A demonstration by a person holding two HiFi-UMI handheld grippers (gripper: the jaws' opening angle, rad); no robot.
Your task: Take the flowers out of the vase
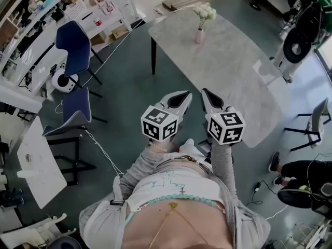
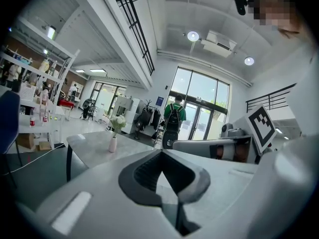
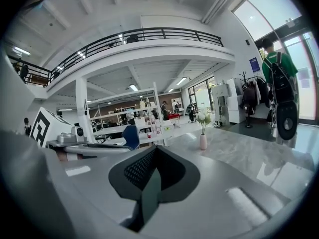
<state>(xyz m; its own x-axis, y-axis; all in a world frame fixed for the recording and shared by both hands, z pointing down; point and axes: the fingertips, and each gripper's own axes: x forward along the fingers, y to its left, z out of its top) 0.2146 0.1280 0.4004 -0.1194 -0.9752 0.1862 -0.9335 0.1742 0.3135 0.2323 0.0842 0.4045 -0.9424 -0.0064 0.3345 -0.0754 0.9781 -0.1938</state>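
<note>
Pink vase (image 1: 199, 36) holds white flowers (image 1: 204, 10) (upright, on the table (image 1: 228, 71)).

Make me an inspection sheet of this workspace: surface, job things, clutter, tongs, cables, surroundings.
Surface: grey marbled table, ahead of the person.
Job's things: pink vase upright near the table's far end, white flowers in it.
Clutter: nothing seen on the table.
Grippers: left tongs and right tongs shut, empty, well short of the vase.
Cables: white cable across the floor, left.
Surroundings: blue chair; person with backpack by glass doors.
</note>
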